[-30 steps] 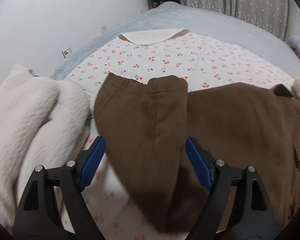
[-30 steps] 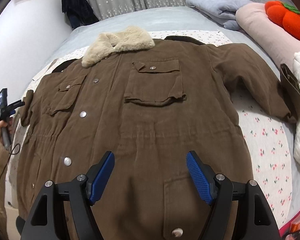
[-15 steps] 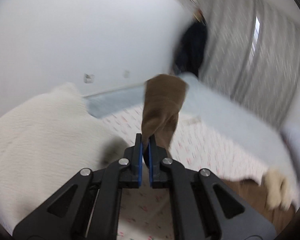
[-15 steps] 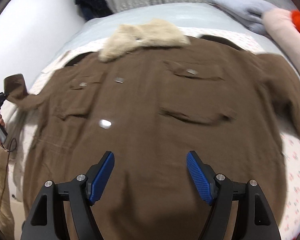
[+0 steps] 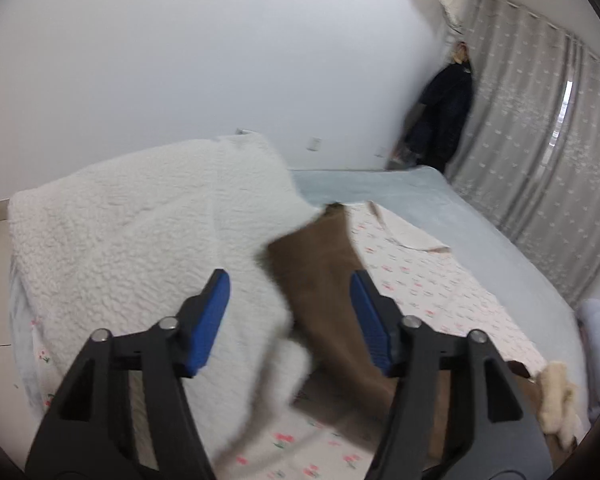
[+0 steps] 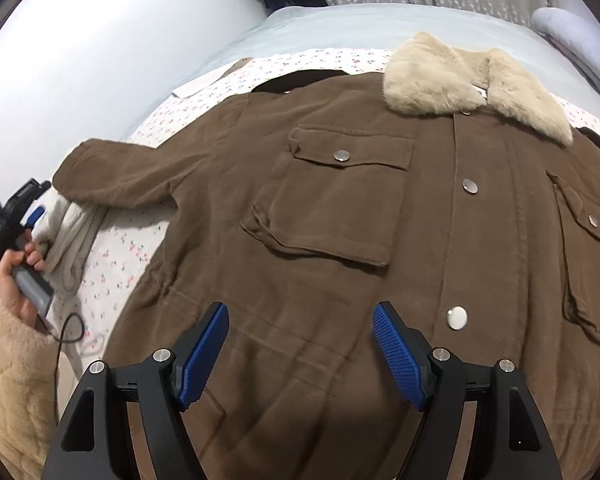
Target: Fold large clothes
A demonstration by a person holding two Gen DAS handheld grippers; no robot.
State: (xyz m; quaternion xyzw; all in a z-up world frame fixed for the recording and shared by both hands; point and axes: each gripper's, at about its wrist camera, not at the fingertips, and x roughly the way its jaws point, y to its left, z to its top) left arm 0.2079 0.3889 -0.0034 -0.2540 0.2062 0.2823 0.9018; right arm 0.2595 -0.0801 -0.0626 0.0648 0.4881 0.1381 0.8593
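A large brown coat (image 6: 340, 240) with a beige fur collar (image 6: 476, 84) lies front up on the bed, spread flat. Its left sleeve (image 6: 116, 176) is stretched out sideways; in the left wrist view this sleeve (image 5: 320, 280) lies between and beyond my fingers, its cuff resting against a white fleece garment. My left gripper (image 5: 290, 312) is open and empty just above the sleeve; it also shows in the right wrist view (image 6: 32, 208), held in a hand at the far left. My right gripper (image 6: 300, 348) is open and empty above the coat's lower front.
A white fleece garment (image 5: 140, 248) is piled at the bed's left edge. The coat lies on a floral sheet (image 5: 428, 288) over a grey-blue bedspread (image 5: 440, 200). Grey curtains (image 5: 540, 140) and a dark hanging garment (image 5: 444, 108) stand beyond the bed. A folded grey blanket (image 6: 572, 32) lies at the far right.
My left gripper, shut on the sleeve cuff and lifting it half a second ago, has opened and the sleeve now lies stretched out. My right gripper has swung left over the coat.
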